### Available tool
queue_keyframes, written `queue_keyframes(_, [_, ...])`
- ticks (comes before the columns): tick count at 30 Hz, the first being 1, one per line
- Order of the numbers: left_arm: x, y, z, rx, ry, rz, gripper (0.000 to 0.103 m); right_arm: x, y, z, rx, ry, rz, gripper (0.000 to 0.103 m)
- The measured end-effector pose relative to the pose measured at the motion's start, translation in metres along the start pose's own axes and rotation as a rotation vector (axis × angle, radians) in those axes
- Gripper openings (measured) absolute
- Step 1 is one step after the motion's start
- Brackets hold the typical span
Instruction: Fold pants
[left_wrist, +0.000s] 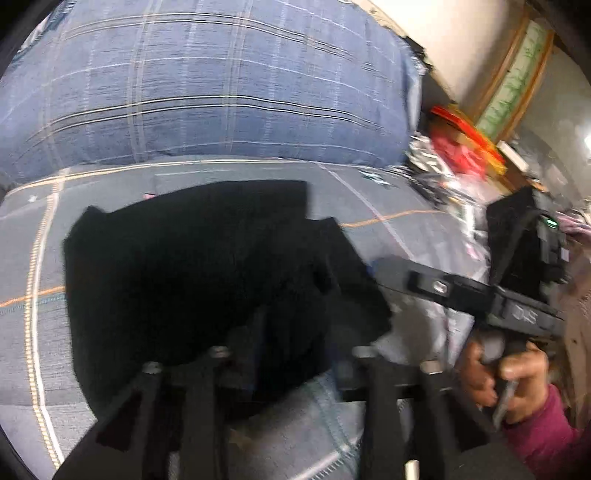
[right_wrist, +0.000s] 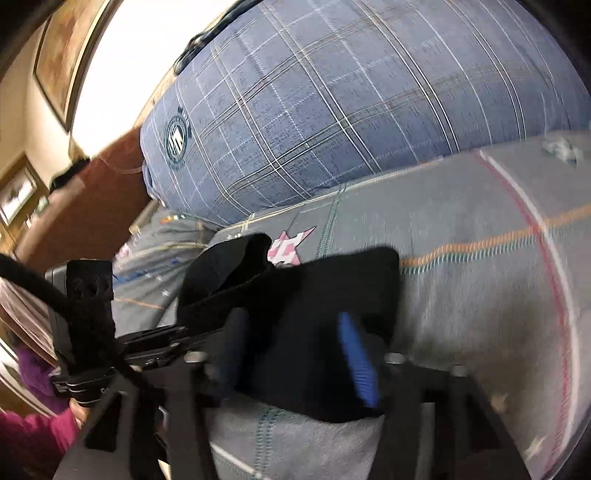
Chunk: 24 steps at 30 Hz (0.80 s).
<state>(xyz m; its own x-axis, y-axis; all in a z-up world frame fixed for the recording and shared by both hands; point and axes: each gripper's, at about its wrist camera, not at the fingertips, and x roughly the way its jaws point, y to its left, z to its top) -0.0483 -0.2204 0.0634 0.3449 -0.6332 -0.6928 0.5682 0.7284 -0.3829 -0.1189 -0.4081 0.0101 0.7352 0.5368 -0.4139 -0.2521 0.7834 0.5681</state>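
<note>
The black pants (left_wrist: 207, 273) lie folded into a compact block on the grey bedsheet (left_wrist: 33, 350). My left gripper (left_wrist: 291, 354) is over the near edge of the pants; its fingers are dark and blurred against the cloth, so their state is unclear. The right gripper (left_wrist: 391, 273) reaches in from the right and touches the pants' right edge. In the right wrist view the pants (right_wrist: 314, 295) lie between my blue-padded fingers (right_wrist: 360, 362), which stand apart around the cloth. The left gripper's body (right_wrist: 88, 314) shows at the left.
A large blue plaid pillow (left_wrist: 207, 81) lies behind the pants, also in the right wrist view (right_wrist: 351, 96). Red and patterned clutter (left_wrist: 458, 155) sits beyond the bed's right side. A framed picture (right_wrist: 62, 62) hangs on the wall. The sheet (right_wrist: 480, 277) stretches right.
</note>
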Motion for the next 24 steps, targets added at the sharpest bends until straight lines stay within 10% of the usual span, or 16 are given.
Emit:
queue_keyframes(2, [-0.011, -0.004, -0.005, 0.021, 0.009, -0.034, 0.081, 0.0, 0.0, 0.002, 0.031, -0.008, 0.031, 0.061])
queue_keyframes(10, [-0.059, 0.015, 0.021, 0.21, -0.026, 0.116, 0.086, 0.006, 0.021, -0.007, 0.023, 0.005, 0.099, 0.078])
queue_keyframes(24, [0.008, 0.036, 0.076, 0.334, 0.13, -0.088, 0.099, 0.039, 0.048, -0.024, -0.131, -0.012, -0.052, 0.086])
